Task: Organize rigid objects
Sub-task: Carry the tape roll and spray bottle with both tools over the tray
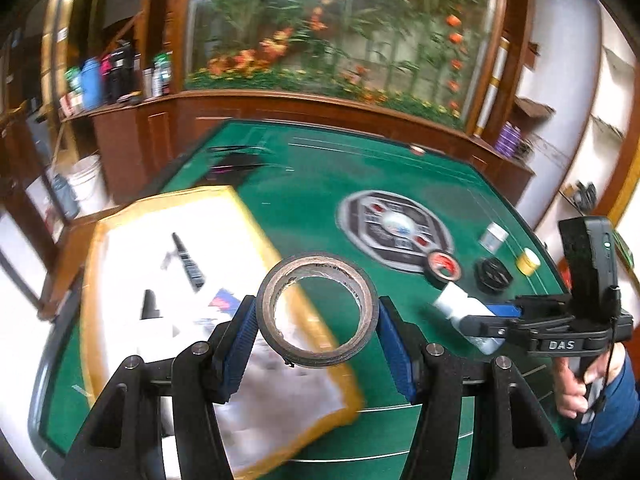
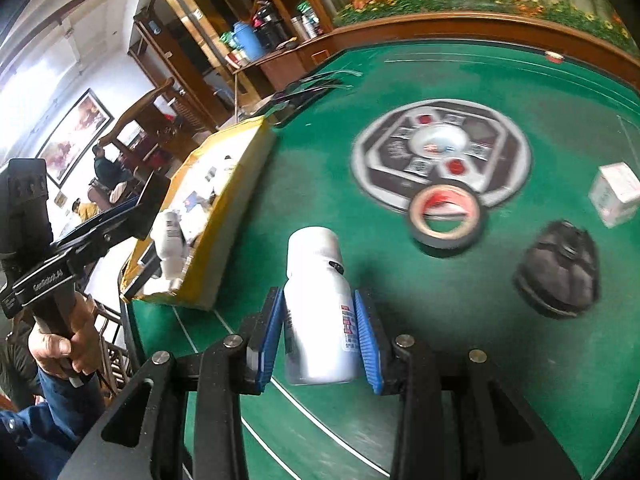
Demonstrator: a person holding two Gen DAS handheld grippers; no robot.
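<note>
We see a big green table (image 1: 304, 200) with a yellow box (image 1: 160, 280) on its left side. Small things wait on the table: a red tape (image 2: 446, 218), a black lump (image 2: 558, 274), a white carton (image 2: 616, 192).

Our left gripper (image 1: 318, 316) squeezes a tape roll (image 1: 318, 316) in the air, just over the box edge. Our right gripper (image 2: 318, 328) squeezes a white bottle (image 2: 316, 308), tipped forward above the table, near the box.

The roll is held only by its round sides, so it could slip or twist out and miss the box. The bottle is smooth and may slide too.

Both hands reach toward the box, left one (image 2: 64, 344) higher, we think; the view is blurry.
</note>
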